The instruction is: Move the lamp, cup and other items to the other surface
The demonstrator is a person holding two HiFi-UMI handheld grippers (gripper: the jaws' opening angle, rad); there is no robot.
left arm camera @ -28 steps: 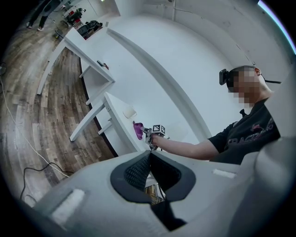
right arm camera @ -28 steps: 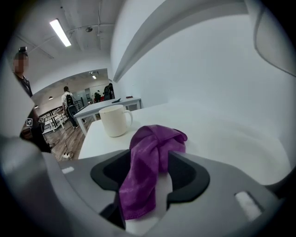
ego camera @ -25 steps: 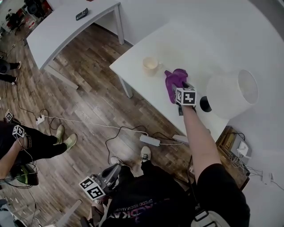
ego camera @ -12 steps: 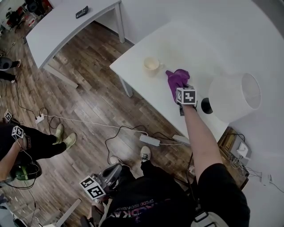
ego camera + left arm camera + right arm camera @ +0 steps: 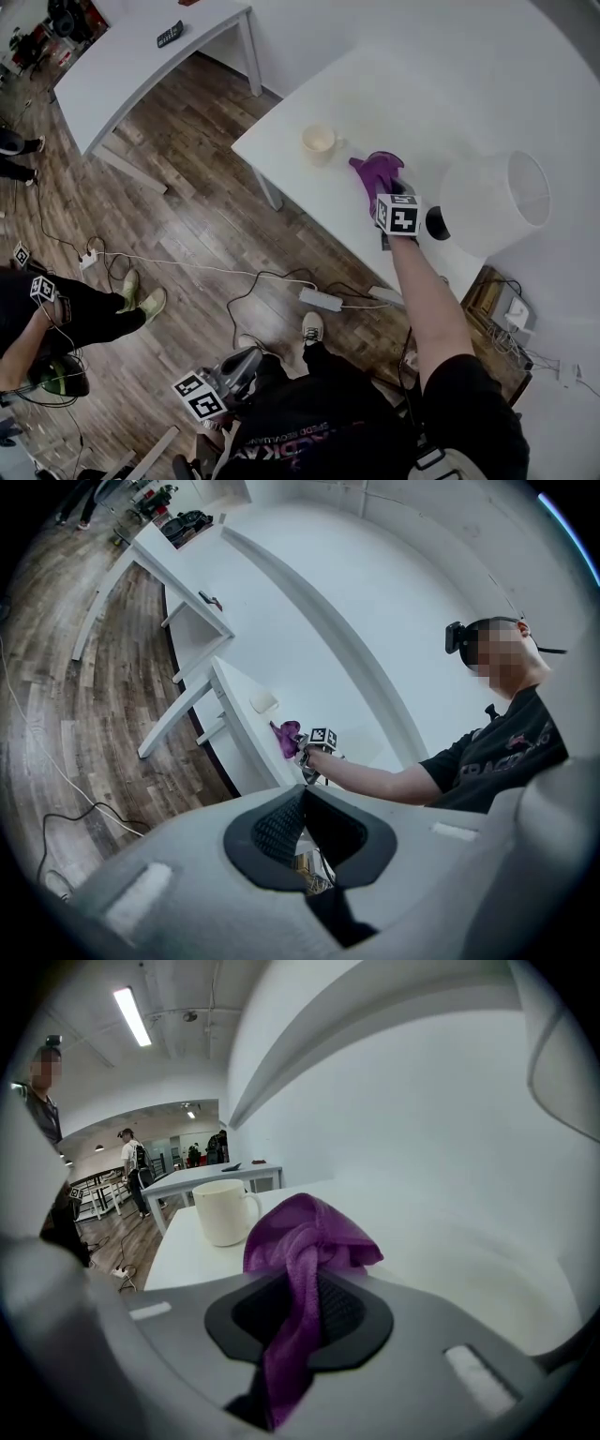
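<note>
A purple cloth lies bunched on the white table, and my right gripper is shut on it. Its jaws have just been closing, with the cloth between them. In the right gripper view the cloth hangs down through the pads. A cream cup stands just left of the cloth, and shows as well in the right gripper view. To the right of that hand stands the white lamp on its dark base. My left gripper hangs low by the person's legs, its pads together, nothing in it.
A second white table with a dark remote stands across the wooden floor at upper left. Cables and a power brick lie on the floor by the near table. Another person is at the left edge.
The right gripper's jaws have closed on the purple cloth, which has gathered from a flatter heap into a bunch at the jaws. The left gripper has stayed put.
</note>
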